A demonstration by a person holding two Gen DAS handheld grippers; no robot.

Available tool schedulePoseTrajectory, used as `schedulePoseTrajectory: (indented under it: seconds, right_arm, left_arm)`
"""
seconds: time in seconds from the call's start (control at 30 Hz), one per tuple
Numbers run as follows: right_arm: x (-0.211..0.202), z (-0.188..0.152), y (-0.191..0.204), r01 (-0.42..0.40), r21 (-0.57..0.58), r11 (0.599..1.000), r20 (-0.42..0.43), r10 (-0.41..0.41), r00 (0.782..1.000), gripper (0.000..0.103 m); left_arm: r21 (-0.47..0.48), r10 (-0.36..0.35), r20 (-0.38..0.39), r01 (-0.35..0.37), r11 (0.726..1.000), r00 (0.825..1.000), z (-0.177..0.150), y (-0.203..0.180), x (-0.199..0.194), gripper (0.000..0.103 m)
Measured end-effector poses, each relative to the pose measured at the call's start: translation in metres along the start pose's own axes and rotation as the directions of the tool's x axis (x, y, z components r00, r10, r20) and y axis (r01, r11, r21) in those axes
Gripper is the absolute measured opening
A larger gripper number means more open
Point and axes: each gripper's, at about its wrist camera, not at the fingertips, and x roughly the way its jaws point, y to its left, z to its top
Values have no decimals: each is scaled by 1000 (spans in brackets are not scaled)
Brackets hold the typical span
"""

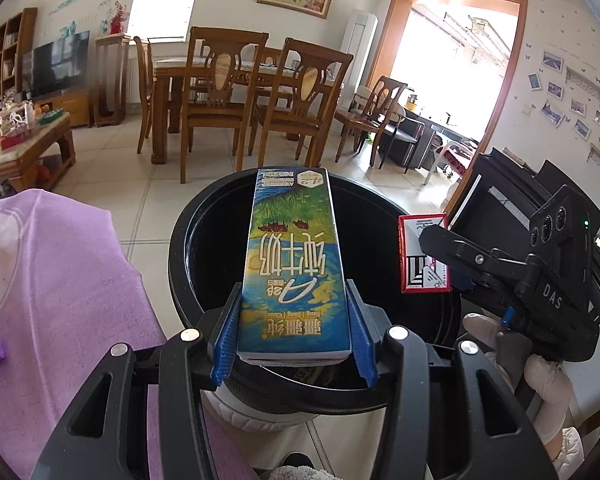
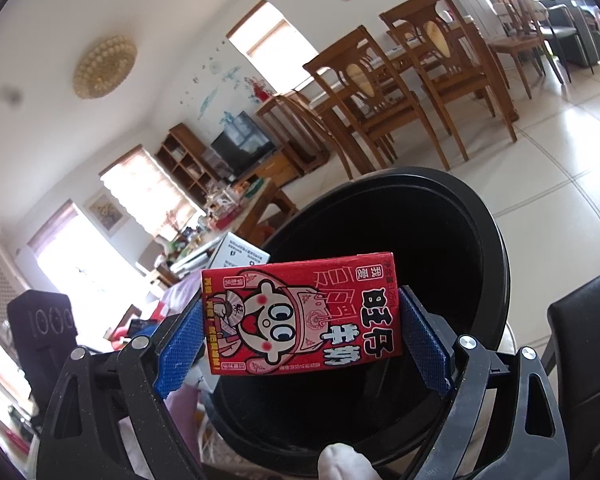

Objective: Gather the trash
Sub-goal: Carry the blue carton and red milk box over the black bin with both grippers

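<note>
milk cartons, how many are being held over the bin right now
2. The blue milk carton sits in the left tool over the black bin. The red milk carton sits in the right tool at the bin's rim. Any cartons inside the dark bin are hidden.

Blue milk carton [image 1: 294, 264] over black bin [image 1: 204, 216]

The black bin [image 1: 204, 216] gapes open below both cartons; the blue milk carton [image 1: 292, 264] spans its mouth; the right gripper [image 1: 432, 264] crowds the rim's right side; purple cloth [image 1: 60, 272] borders left
</note>
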Motion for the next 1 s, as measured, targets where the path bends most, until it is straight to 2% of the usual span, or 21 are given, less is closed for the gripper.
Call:
schedulePoseTrajectory:
  seconds: [1.0]
  right_arm:
    - [3, 3, 8, 19, -10, 1000, 4, -19, 1000, 89]
  left_arm:
    - [24, 1, -6, -1, 1000, 1000, -3, -8, 9, 48]
